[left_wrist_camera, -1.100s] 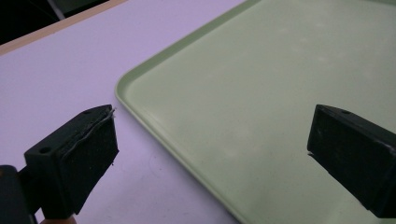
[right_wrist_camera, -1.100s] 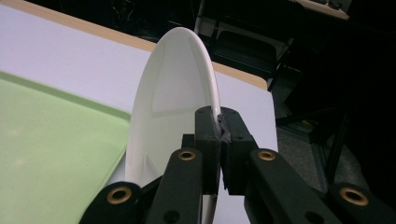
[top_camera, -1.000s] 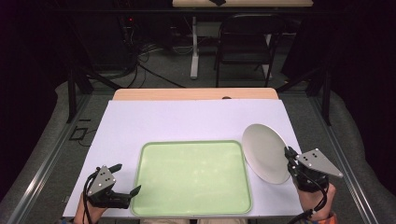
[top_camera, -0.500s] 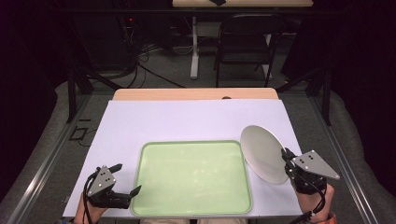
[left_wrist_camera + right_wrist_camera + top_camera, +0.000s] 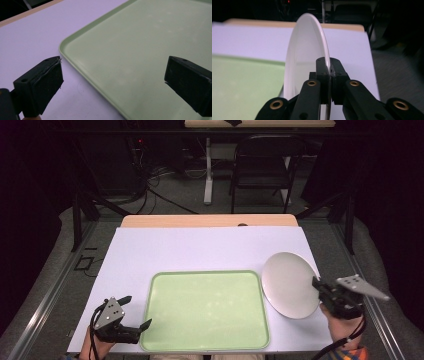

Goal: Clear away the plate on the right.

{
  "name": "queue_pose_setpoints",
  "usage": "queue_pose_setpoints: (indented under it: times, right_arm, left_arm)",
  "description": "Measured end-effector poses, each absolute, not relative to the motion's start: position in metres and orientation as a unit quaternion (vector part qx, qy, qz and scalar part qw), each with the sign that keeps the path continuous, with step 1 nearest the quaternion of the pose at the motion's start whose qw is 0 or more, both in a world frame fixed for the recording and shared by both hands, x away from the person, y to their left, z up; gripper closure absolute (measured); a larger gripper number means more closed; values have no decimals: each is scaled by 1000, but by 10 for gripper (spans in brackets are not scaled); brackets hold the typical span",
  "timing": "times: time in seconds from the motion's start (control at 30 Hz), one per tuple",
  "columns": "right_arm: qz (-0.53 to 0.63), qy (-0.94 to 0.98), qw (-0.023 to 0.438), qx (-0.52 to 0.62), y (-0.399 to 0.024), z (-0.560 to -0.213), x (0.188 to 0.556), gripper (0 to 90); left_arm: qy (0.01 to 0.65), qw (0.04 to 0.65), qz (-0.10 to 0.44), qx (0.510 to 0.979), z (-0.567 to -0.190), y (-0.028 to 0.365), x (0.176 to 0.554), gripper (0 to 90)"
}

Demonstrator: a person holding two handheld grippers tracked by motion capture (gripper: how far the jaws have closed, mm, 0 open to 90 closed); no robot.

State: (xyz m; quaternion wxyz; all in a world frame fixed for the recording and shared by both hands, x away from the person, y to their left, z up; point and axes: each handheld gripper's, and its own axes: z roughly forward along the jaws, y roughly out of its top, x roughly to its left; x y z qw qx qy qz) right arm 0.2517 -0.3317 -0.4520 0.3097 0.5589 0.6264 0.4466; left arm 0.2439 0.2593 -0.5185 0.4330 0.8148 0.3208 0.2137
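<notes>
— Where's the plate?

— In my right gripper [image 5: 320, 290], jaws clamped on the rim of the plate [image 5: 289, 284]. It's tilted up on edge over the table [image 5: 200, 247], just off the tray [image 5: 207, 310] at its 3 o'clock.

— And the left?

— Left gripper [image 5: 136, 312] at the tray's 8 o'clock corner, jaws wide apart w/ nothing between; one jaw over the tray, the other over the table.

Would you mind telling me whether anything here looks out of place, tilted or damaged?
Only the white plate stands out: it is tipped up on edge rather than lying flat, because the right gripper has its jaws shut on the rim, beside the green tray. The tray lies flat and bare. The left gripper is open over the tray's corner. No damage or spill shows.
</notes>
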Motion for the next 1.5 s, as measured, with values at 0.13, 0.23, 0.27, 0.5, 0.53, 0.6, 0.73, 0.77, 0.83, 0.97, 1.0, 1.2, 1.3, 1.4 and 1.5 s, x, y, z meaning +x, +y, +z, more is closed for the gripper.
queue_pose_setpoints:
  times: [0.13, 0.23, 0.27, 0.5, 0.53, 0.6, 0.73, 0.77, 0.83, 0.97, 1.0, 1.2, 1.3, 1.4, 1.5]
  right_arm:
    - [519, 551, 222, 615, -367, -462, 257, 864]
    - [554, 526, 178, 620, -372, -464, 257, 864]
    - [566, 520, 156, 620, -370, -465, 257, 864]
    - [603, 529, 67, 594, -328, -470, 269, 865]
    - [604, 534, 57, 589, -320, -470, 271, 865]
    - [605, 540, 40, 584, -306, -472, 275, 864]
    - [603, 555, 22, 573, -285, -473, 282, 864]
    - [601, 565, 10, 565, -269, -475, 287, 864]
    - [601, 573, 0, 558, -257, -475, 290, 864]
    - [600, 589, -14, 541, -236, -477, 294, 863]
    - [598, 593, -17, 538, -232, -478, 295, 863]
    - [597, 604, -40, 527, -216, -488, 297, 868]
    - [598, 607, -50, 521, -212, -492, 297, 866]
    - [604, 617, -30, 504, -210, -491, 295, 858]
    - [602, 624, -19, 498, -210, -490, 294, 844]
  left_arm:
    - [334, 437, 200, 811, -516, 257, 249, 7]
    - [346, 453, 181, 802, -514, 252, 251, 0]
    - [345, 457, 174, 801, -513, 250, 252, 0]
    - [332, 467, 135, 808, -509, 212, 264, 0]
    - [325, 471, 122, 811, -509, 205, 266, 0]
    - [318, 479, 88, 813, -511, 190, 270, 0]
    - [306, 497, 24, 812, -515, 162, 278, 0]
    - [303, 500, 4, 812, -519, 149, 282, 0]
    - [298, 497, -8, 815, -523, 135, 286, 3]
    - [306, 508, -16, 805, -527, 127, 290, 66]
    - [308, 517, -21, 798, -527, 128, 291, 98]
    - [358, 556, -36, 750, -526, 143, 294, 403]
    - [362, 562, -43, 743, -527, 146, 294, 526]
    - [364, 571, -50, 734, -528, 149, 293, 582]
    - [360, 571, -41, 737, -525, 150, 292, 617]
